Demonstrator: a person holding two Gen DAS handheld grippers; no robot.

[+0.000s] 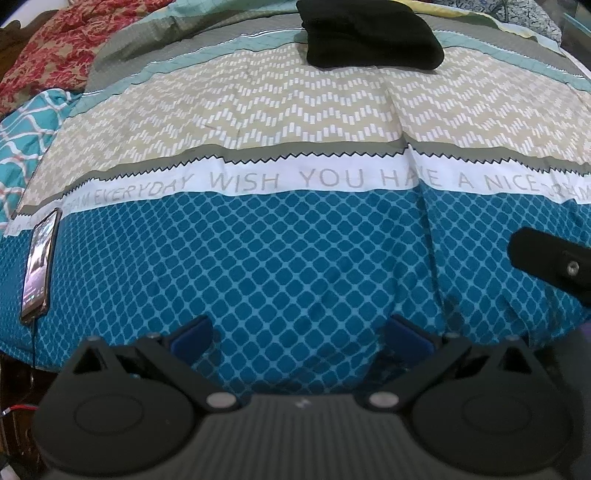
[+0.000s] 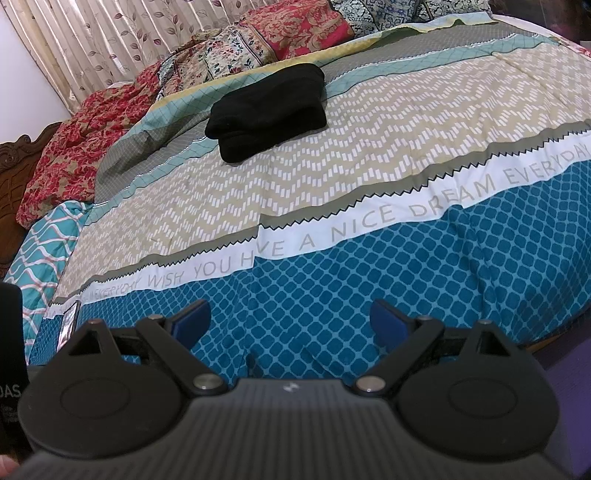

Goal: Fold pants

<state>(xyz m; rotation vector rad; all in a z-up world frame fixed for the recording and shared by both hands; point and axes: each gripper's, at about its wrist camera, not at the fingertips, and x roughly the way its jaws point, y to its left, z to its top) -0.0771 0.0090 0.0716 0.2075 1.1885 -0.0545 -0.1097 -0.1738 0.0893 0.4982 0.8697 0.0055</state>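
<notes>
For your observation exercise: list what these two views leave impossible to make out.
- Pants: top cut by frame edge in left view; folds lost in solid black in both.
- Phone: screen too small and slanted in left view; hidden behind right gripper in right view.

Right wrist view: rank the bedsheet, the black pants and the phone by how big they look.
1. Bedsheet, fills most of the view.
2. Pants, a folded black bundle far up the sheet.
3. Phone, a sliver at the lower left, partly hidden by the gripper, so its full size is unsure.
</notes>
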